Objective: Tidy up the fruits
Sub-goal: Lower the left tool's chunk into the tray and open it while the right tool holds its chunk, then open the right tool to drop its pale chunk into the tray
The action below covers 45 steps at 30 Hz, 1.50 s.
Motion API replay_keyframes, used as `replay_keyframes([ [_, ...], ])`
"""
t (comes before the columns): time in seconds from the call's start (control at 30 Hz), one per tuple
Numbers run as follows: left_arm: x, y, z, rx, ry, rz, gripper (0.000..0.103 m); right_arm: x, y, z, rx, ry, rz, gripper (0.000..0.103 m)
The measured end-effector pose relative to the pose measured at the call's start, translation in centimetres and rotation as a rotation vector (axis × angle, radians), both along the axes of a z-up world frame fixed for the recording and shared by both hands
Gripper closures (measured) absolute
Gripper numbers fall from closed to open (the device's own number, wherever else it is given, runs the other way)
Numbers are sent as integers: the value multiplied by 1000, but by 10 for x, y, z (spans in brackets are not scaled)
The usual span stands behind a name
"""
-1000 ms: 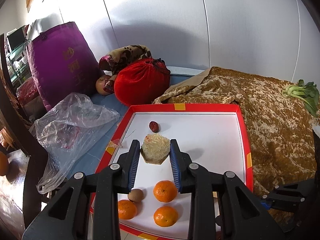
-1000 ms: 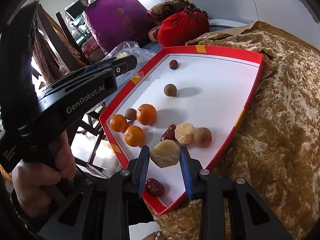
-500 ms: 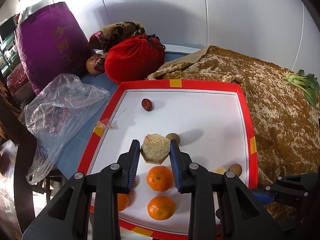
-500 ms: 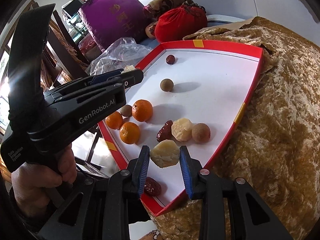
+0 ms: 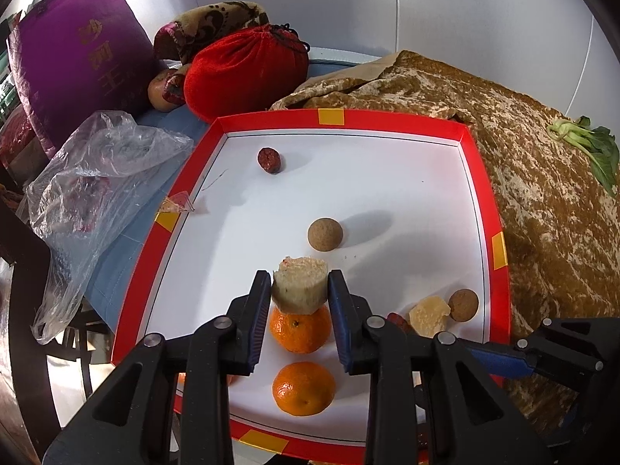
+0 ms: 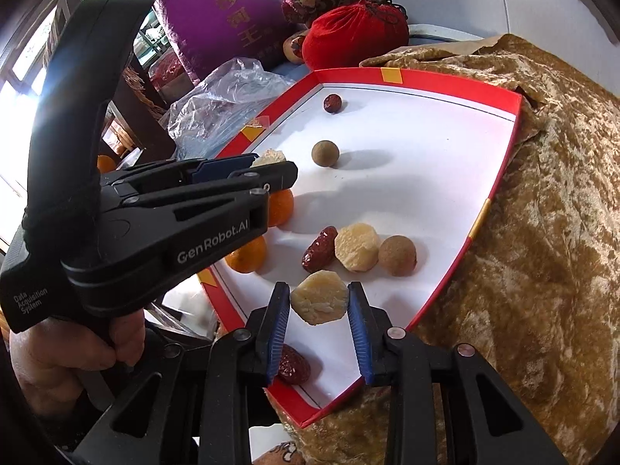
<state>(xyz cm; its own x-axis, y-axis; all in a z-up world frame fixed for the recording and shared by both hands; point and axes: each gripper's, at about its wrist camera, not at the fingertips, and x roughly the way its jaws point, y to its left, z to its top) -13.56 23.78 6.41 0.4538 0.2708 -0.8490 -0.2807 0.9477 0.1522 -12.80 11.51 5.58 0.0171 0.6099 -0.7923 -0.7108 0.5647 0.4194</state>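
The gold cloth (image 5: pixel 542 178) covers the surface and gives the tray (image 5: pixel 480 178) a soft, level seat. The tray, red-rimmed with a white floor, is the sorting ground, and its fruit already lies partly in kinds, which I judge to be the point of the task. Beyond it sit a purple bag (image 5: pixel 77 58), a red pouch (image 5: pixel 244 69) and a crumpled plastic bag (image 5: pixel 97 178), all off the tray and likely out of play.

On the tray, two oranges (image 5: pixel 302 387) lie one behind the other near the front rim. Near the right rim a pale chunk (image 6: pixel 356 246) touches a red date (image 6: pixel 319 250) on one side and a brown longan (image 6: pixel 397 254) on the other: a mixed cluster that probably needs parting. Another longan (image 5: pixel 324 234) stands alone mid-tray, a date (image 5: pixel 269 160) far back near the left rim, and one more date (image 6: pixel 294 364) by the near corner.

The left tool (image 5: pixel 299 290) pinches a pale chunk (image 5: pixel 300 285) above the oranges, tilted steeply down, seemingly to bring it toward its like. A hand (image 6: pixel 69 356) grips its handle from below. The right tool (image 6: pixel 319 302) pinches a similar chunk (image 6: pixel 319 302) over the near corner, also angled down, apparently held clear of the floor.
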Motion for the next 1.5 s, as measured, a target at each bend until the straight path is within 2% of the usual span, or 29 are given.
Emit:
replay_keyframes([
  [0.27,1,-1,-2,17,7,-6,75,-6,6,0,-44,-99,11,72],
  [0.93,2,-3,-3,62,19,10,73,-13,10,-1,-80,-180,19,72],
  [1.03,1,-3,0,76,8,21,60,-12,9,-1,-76,-179,17,72],
  [1.2,-1,-4,7,97,-30,31,53,-12,8,1,-72,-173,13,71],
  [1.3,-4,-6,19,111,-91,47,50,-12,7,4,-71,-180,2,70],
  [1.37,-8,-8,30,157,-144,63,42,-12,4,8,-60,-188,-8,69],
  [1.43,-12,-12,39,226,-189,85,22,-13,1,16,-40,-208,-21,69],
  [1.5,-17,-18,50,285,-251,91,19,-12,-4,25,-13,-230,-32,68],
])
